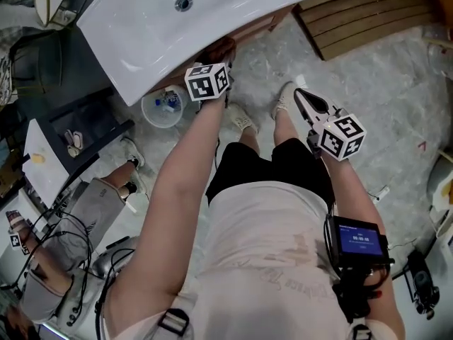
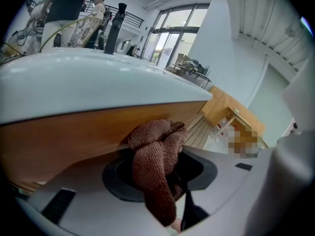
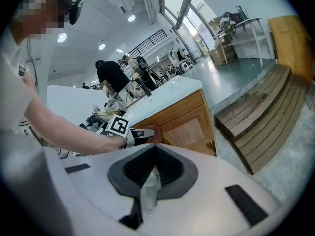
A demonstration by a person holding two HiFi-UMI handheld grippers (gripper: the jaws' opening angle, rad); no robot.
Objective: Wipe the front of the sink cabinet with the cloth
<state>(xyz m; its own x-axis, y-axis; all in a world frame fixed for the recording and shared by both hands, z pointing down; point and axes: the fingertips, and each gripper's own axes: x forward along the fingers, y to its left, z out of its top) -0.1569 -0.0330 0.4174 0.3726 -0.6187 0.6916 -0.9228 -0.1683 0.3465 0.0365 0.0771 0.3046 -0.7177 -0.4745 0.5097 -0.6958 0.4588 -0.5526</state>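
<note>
The white sink [image 1: 177, 27] tops a wooden cabinet [image 1: 258, 25]; its front [image 2: 59, 136] fills the left gripper view under the sink's rim [image 2: 88, 82]. My left gripper [image 1: 222, 61] is shut on a brown cloth [image 1: 221, 48], which is bunched [image 2: 156, 154] and pressed against the cabinet front just below the rim. In the right gripper view the cloth [image 3: 153, 133] shows at the cabinet's top edge, left of a door panel [image 3: 189, 128]. My right gripper [image 1: 299, 95] hangs shut and empty over the floor, to the right of the cabinet and apart from it [image 3: 146, 181].
A clear tub [image 1: 161, 109] with small items sits on the floor under the sink's left end. Wooden slatted boards [image 1: 368, 13] lie to the right of the cabinet. A seated person's legs [image 1: 106, 190] and cables are at the left.
</note>
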